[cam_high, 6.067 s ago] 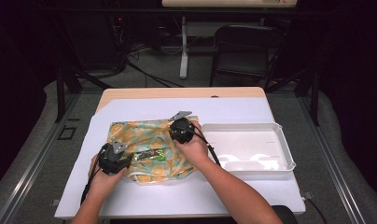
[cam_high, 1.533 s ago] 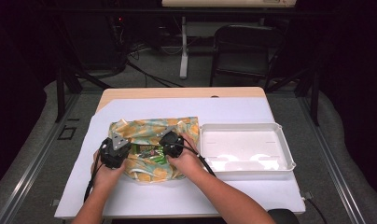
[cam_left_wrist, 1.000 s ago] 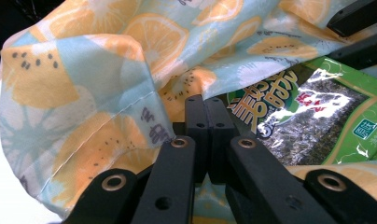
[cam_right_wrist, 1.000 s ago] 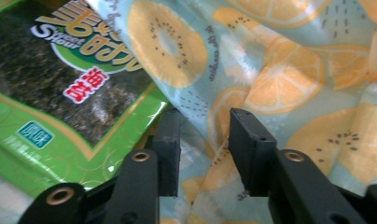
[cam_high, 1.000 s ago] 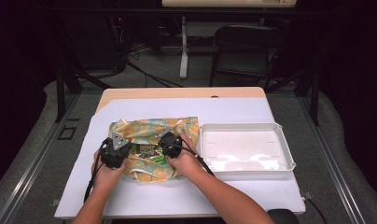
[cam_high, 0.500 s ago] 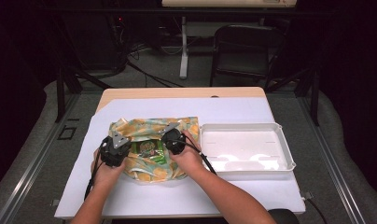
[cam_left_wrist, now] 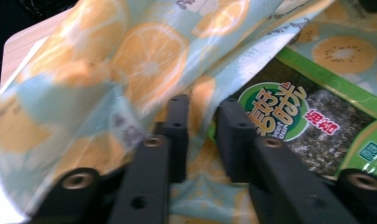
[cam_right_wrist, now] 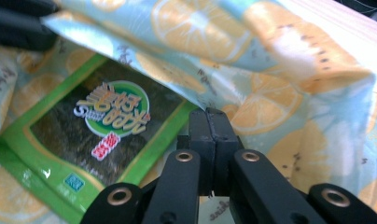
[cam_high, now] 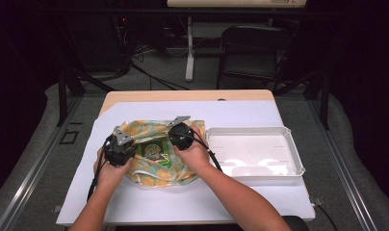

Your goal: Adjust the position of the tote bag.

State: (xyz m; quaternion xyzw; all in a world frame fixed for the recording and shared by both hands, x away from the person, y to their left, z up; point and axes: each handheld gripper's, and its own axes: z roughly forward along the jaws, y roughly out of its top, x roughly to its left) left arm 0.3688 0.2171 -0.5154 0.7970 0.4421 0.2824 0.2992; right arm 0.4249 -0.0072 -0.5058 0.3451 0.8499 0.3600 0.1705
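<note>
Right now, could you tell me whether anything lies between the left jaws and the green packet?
Yes: a fold of the citrus-print cloth lies over the packet's near edge, beside the left gripper, whose jaws have just been opening. The packet's label side is uncovered.

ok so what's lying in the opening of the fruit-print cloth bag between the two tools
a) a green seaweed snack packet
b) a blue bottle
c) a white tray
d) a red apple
a: the green seaweed packet lies in the open fruit-print bag; the white tray sits apart at the right.
</note>
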